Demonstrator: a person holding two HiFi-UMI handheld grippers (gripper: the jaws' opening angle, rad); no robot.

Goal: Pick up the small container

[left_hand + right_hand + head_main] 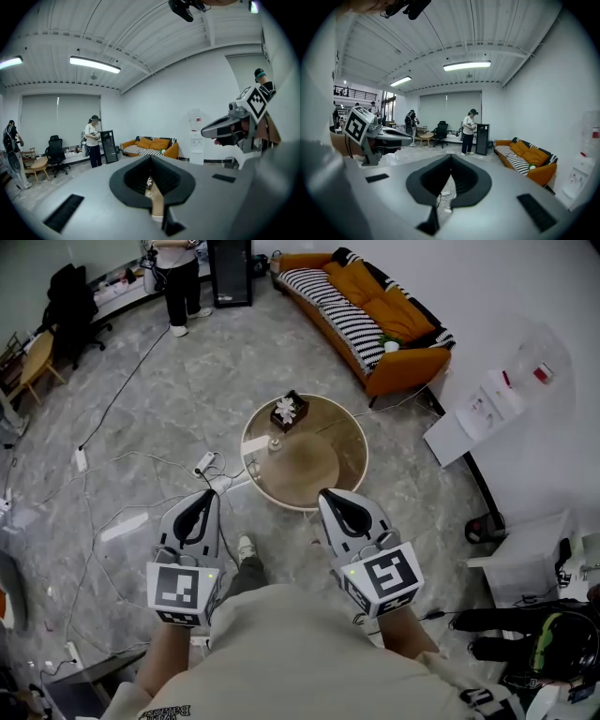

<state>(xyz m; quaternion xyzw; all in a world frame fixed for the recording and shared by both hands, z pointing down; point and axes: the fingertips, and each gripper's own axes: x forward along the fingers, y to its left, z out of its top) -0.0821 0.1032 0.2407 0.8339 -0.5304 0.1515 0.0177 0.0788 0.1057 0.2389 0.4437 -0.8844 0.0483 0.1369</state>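
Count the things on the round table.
3: dark patterned box at the far side, small container nearer, white flat item at the left edge. Smaller ones may be hidden.

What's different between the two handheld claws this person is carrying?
The left gripper sits over the marbled floor; the right gripper overlaps the rim of the round table in the head view. The left points nearly straight ahead; the right angles inward more. Shared: both are grey, fingers shut on nothing, each carrying a marker cube.
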